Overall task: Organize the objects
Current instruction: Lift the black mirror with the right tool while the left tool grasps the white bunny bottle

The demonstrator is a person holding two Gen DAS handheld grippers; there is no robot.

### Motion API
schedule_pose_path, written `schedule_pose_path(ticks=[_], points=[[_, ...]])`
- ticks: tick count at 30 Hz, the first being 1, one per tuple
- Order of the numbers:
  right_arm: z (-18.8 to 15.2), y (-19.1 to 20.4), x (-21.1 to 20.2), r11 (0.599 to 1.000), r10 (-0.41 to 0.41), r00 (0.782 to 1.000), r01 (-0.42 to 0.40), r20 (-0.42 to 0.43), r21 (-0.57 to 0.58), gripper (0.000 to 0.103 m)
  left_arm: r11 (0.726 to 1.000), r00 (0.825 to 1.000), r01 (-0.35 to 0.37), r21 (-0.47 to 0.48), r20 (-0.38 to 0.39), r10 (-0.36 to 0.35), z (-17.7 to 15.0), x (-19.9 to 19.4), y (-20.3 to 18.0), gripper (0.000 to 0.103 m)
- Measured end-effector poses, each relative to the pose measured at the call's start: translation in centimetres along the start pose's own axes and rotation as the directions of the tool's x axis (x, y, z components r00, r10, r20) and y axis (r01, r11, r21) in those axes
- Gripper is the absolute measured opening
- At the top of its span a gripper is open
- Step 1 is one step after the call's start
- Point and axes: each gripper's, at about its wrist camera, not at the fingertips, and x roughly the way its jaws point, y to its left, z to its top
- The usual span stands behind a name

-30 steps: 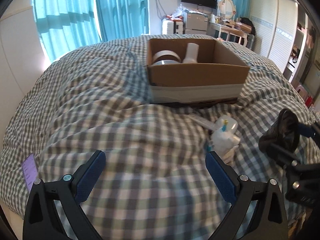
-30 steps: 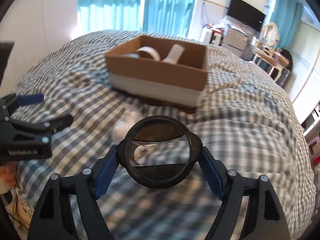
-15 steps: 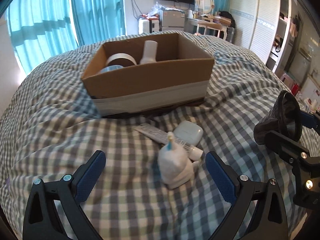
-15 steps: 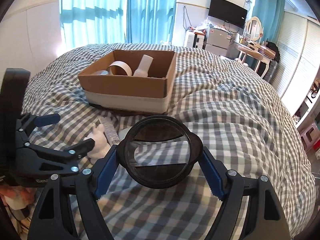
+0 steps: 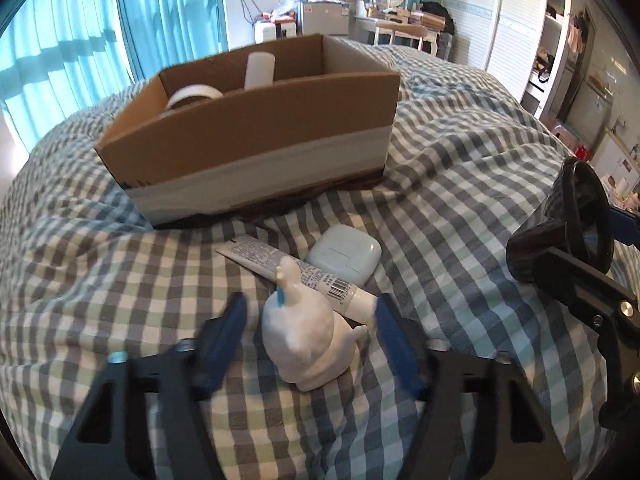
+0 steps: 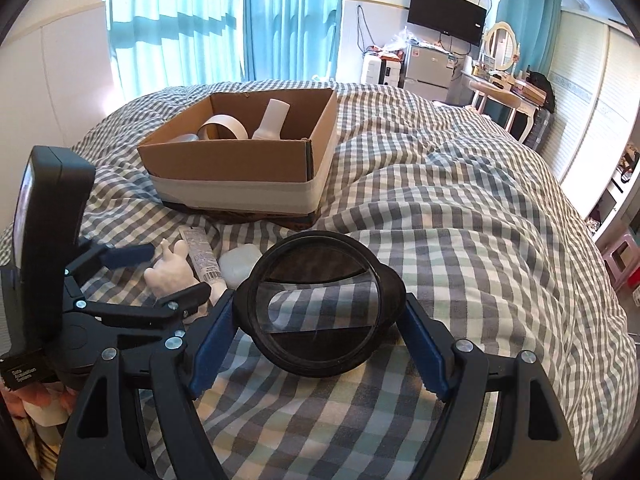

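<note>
A white duck figurine (image 5: 300,340) stands on the checked bedspread between the fingers of my left gripper (image 5: 308,320). The jaws are partly closed around it with a gap on each side. Behind it lie a white tube (image 5: 296,272) and a white earbud case (image 5: 344,254). My right gripper (image 6: 318,320) is shut on a round black lens (image 6: 320,308) and holds it above the bed; it also shows in the left wrist view (image 5: 572,220). A cardboard box (image 5: 256,148) beyond holds a tape roll (image 6: 222,126) and a white bottle (image 6: 272,120).
The bed fills both views, with rumpled folds to the right of the box (image 6: 460,168). Blue curtains (image 6: 200,20), a fridge (image 6: 426,66), a dressing table and wardrobes stand beyond the bed's far edge.
My left gripper has moved forward to the duck figurine and its jaws have narrowed around it. My right gripper still holds the lens, a little closer to the box.
</note>
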Motion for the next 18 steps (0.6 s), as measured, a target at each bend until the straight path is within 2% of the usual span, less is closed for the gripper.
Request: schedule_pose_path(ticks=[1, 3, 11, 18], points=[[0.0, 0.0, 0.1, 1.0, -0.003, 1.0, 0.003, -0.002, 0.003, 0.079, 1.0, 1.0, -0.006, -0.002, -0.006, 0.006, 0.0, 0.2, 0.0, 0.047], [-0.1, -0.1, 0.3, 1.0, -0.006, 1.0, 0.006, -0.004, 0.005, 0.079, 1.0, 1.0, -0.028, -0.012, -0.013, 0.028, -0.1, 0.5, 0.3, 0.039], [-0.3, -0.2, 0.3, 1.0, -0.014, 1.0, 0.014, -0.004, 0.004, 0.079, 1.0, 1.0, -0.031, -0.003, 0.001, 0.031, -0.5, -0.5, 0.2, 0.038], [-0.1, 0.3, -0.1, 1.0, 0.011, 1.0, -0.011, -0.001, 0.01, 0.079, 0.999, 0.998, -0.044, -0.001, 0.041, 0.044, -1.3, -3.4, 0.4, 0.038]])
